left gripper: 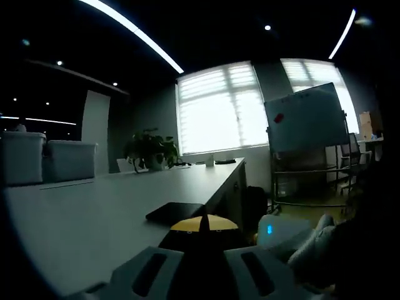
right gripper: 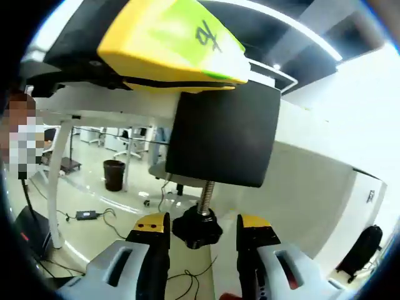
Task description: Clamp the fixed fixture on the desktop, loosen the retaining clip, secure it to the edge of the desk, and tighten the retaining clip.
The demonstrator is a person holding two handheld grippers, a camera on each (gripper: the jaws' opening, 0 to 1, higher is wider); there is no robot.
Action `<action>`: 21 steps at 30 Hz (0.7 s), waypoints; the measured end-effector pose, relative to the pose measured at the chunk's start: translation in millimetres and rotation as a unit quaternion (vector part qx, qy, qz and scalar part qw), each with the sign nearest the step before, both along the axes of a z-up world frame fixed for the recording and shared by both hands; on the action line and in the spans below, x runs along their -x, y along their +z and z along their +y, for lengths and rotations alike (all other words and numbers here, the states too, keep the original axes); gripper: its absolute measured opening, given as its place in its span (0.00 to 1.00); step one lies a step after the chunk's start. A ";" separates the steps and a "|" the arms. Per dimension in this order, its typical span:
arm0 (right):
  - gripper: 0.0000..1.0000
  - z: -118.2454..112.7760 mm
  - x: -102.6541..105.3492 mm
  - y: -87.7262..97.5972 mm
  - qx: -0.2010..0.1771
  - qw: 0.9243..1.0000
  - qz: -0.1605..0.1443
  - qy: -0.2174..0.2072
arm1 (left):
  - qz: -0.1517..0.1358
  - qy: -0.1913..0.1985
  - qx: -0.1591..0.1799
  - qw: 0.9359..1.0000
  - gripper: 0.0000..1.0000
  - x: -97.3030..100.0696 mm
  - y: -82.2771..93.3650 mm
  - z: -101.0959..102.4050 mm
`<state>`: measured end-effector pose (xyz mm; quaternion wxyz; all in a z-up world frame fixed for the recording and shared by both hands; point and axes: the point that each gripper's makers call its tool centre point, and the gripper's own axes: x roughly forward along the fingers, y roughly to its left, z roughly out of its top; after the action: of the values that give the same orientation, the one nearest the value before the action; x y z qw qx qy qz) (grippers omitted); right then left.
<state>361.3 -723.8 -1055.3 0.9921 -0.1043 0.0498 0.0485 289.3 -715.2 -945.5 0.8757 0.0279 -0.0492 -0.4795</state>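
Dim office surroundings frame the left gripper view: a long pale desk (left gripper: 112, 206) runs away toward bright blinded windows (left gripper: 215, 109), with a potted plant (left gripper: 150, 150) at its far end, two pale storage bins (left gripper: 47, 159) on its left side and a whiteboard (left gripper: 306, 117) on a stand to the right. Ceiling strip lights (left gripper: 134, 31) cross the dark ceiling.

Left gripper (left gripper: 203, 262): its two grey jaws rise from the bottom edge and sit close around the yellow top of the clamp fixture (left gripper: 203, 224). Whether they actually press on it cannot be told. A flat black plate (left gripper: 175, 212) of the fixture lies on the desk surface just beyond the yellow part, near the desk's right edge.

In the right gripper view the camera looks up from below the desk. The yellow body (right gripper: 172, 44) of the fixture sits at the top, above the white desk edge (right gripper: 125, 103). A square black pressure pad (right gripper: 222, 137) hangs below it on a threaded screw (right gripper: 205, 197) that ends in a black lobed knob (right gripper: 197, 230).

Right gripper (right gripper: 201, 234): its yellow-tipped jaws stand apart, one on each side of the knob, with visible gaps. Contact is not evident.

Cables (right gripper: 94, 215) and a dark waste bin (right gripper: 114, 174) lie on the glossy floor beyond.
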 end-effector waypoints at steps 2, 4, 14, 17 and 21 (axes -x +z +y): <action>0.41 0.6 -1.6 0.2 -0.009 1.000 0.000 -0.008 | 0.000 0.002 -0.001 1.000 0.01 -0.2 0.0 0.0; 0.40 2.5 -2.2 -0.3 -0.010 1.000 0.002 -0.015 | -0.001 0.001 -0.003 1.000 0.01 -0.5 0.1 -0.1; 0.28 10.9 -1.9 -4.7 -0.042 0.999 0.028 0.006 | -0.009 0.002 -0.005 1.000 0.01 -1.6 0.6 0.2; 0.28 16.0 -1.7 -5.3 -0.036 0.997 0.039 0.054 | -0.008 0.002 -0.005 1.000 0.01 -1.7 0.7 0.2; 0.28 21.3 -1.7 -4.7 -0.019 0.990 0.038 0.138 | -0.009 0.003 -0.007 1.000 0.01 -2.2 0.6 0.4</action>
<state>363.0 -702.5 -1060.0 0.9752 -0.0890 0.0719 0.1897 291.4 -714.8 -944.9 0.8763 0.0382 -0.0538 -0.4772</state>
